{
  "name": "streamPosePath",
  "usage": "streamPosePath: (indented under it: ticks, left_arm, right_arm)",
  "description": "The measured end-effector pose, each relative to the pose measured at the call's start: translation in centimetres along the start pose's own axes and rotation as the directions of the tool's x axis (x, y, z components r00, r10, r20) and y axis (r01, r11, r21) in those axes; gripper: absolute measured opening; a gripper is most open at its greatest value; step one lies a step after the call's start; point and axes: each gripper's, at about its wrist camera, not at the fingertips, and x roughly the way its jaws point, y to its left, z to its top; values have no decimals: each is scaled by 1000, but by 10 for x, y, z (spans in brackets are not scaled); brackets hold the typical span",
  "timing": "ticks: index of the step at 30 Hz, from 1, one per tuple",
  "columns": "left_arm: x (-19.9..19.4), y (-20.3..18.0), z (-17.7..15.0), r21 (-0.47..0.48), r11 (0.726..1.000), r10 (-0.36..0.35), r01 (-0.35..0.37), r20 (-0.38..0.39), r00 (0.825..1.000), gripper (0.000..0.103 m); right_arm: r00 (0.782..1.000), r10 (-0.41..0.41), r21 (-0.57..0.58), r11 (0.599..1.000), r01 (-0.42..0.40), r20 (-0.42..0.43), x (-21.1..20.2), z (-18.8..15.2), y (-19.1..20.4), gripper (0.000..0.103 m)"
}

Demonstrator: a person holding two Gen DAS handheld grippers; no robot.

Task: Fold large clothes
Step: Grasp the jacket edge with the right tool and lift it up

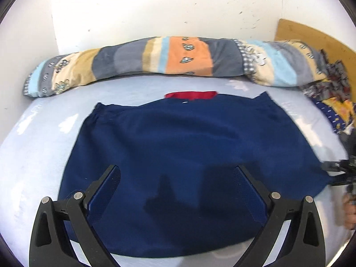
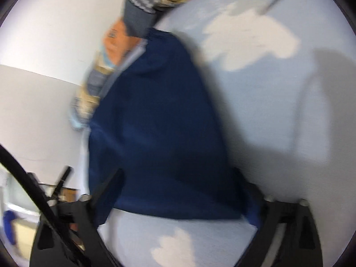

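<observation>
A navy blue garment (image 1: 182, 142) lies spread flat on a light blue bed sheet (image 1: 35, 155), with a red collar strip (image 1: 191, 94) at its far edge. My left gripper (image 1: 178, 171) is open and hovers over the garment's near part, fingers (image 1: 106, 191) wide apart. My right gripper (image 1: 338, 171) shows at the right edge of the left wrist view, by the garment's right corner. In the blurred right wrist view the right gripper (image 2: 178, 178) is open, and the garment (image 2: 160, 122) lies between its fingers.
A long striped patchwork bolster (image 1: 178, 57) lies along the white wall behind the garment. Crumpled patterned cloths (image 1: 333, 102) sit at the right by a wooden board (image 1: 311, 33). The sheet has white cloud prints (image 2: 249, 37).
</observation>
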Motion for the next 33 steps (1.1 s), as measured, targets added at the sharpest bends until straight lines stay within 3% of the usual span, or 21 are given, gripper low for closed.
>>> streamPosePath:
  ticks: [2,4,5,8,15,17,19,21,22,24,25,27,29,30,31,32,33]
  left_arm:
    - [-1,3,2,-11,1000,0,0,-9,1000,101]
    - [7,10,0,-22,999,47,-48,-36,998,101]
    - [11,12,-1,-24,998,61,-62,-49,997,101]
    - [31,28,-11,-50,992,106,-113,-115,988,101]
    - [53,39,-15,-58,978,190,-201,-153,970,101]
    - [70,41,-24,-47,971,224,-235,-178,958,101]
    - [91,40,-36,-31,974,214,-225,-207,955,102]
    - [89,41,-31,-42,971,221,-235,-213,952,100]
    - [84,40,-25,-59,972,211,-228,-210,955,95]
    - [63,36,-6,-91,976,185,-196,-110,977,95]
    - [55,32,5,-93,970,221,-226,-61,973,95]
    - [63,25,24,-89,950,297,-298,-33,954,95]
    - [89,19,32,-66,933,349,-354,-72,934,95]
    - [111,16,32,-21,924,375,-381,-135,917,95]
    - [143,7,25,93,910,414,-403,-241,878,96]
    - [153,-2,20,160,895,444,-416,-234,865,95]
    - [150,-8,20,199,881,464,-430,-173,869,94]
  right_arm:
    - [999,11,-22,1000,-10,37,9,3,11,98]
    - [997,-29,-66,997,34,71,19,8,23,73]
    - [997,-34,-67,997,38,70,25,11,28,49]
    - [991,-118,-101,987,124,65,26,15,40,20]
    - [956,-257,-134,952,275,138,3,13,84,13]
    - [934,-311,-170,925,339,174,-4,10,112,13]
    - [922,-327,-210,906,368,205,-5,6,137,12]
    - [906,-355,-252,877,408,230,-5,0,166,12]
    - [904,-357,-268,870,413,234,-4,-1,176,12]
    - [890,-387,-304,841,448,242,-3,-6,199,12]
    - [889,-389,-319,833,451,242,0,-8,207,12]
    - [881,-405,-343,814,469,244,8,-9,224,12]
    - [885,-401,-358,811,463,238,9,-12,233,12]
    - [886,-398,-361,811,461,236,15,-11,237,12]
    - [886,-401,-363,809,462,234,16,-12,241,12]
    - [893,-389,-364,816,448,228,17,-12,245,12]
    - [899,-376,-363,824,435,223,14,-14,250,11]
